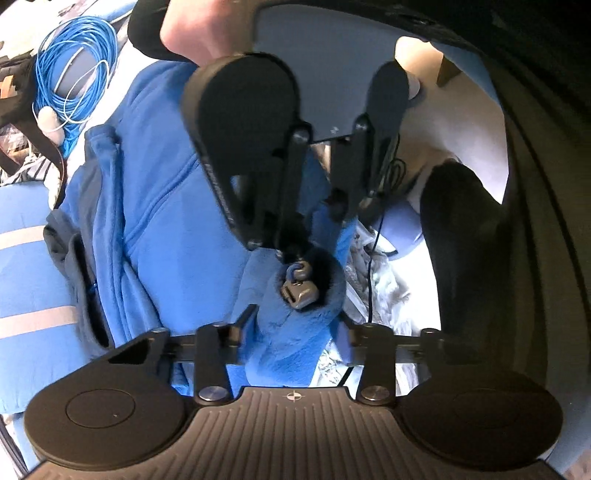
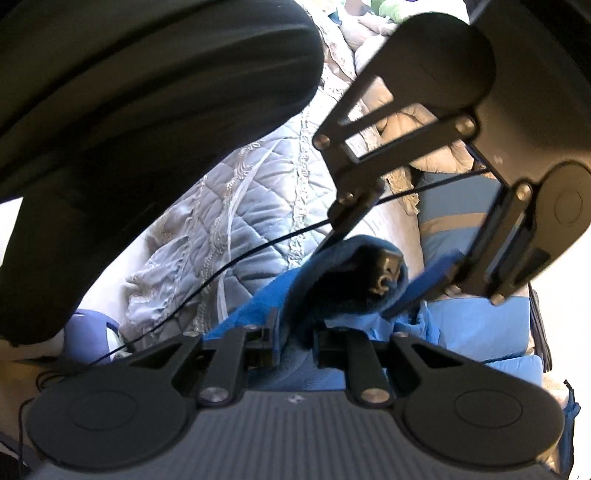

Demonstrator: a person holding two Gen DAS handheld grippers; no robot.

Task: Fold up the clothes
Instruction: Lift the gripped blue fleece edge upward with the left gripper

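A bright blue fleece jacket [image 1: 166,203] hangs bunched between both grippers, most of it draping to the left in the left wrist view. My left gripper [image 1: 295,321] is shut on a thick wad of the fleece, just below the grey zipper pull [image 1: 299,290]. Facing it from above, my right gripper [image 1: 295,236] is held by a person's hand [image 1: 192,29] and pinches the same edge of the jacket. In the right wrist view, my right gripper [image 2: 295,332] is shut on the blue fleece [image 2: 258,306]. The left gripper [image 2: 395,254] grips it close by at the upper right.
A coil of blue cable [image 1: 74,66] lies at the upper left. A blue cushion with grey stripes [image 1: 26,258] sits at the left. A grey quilted bedspread [image 2: 240,206] lies below, crossed by a thin black cable [image 2: 221,266]. A person's dark-clothed leg [image 1: 465,240] stands at the right.
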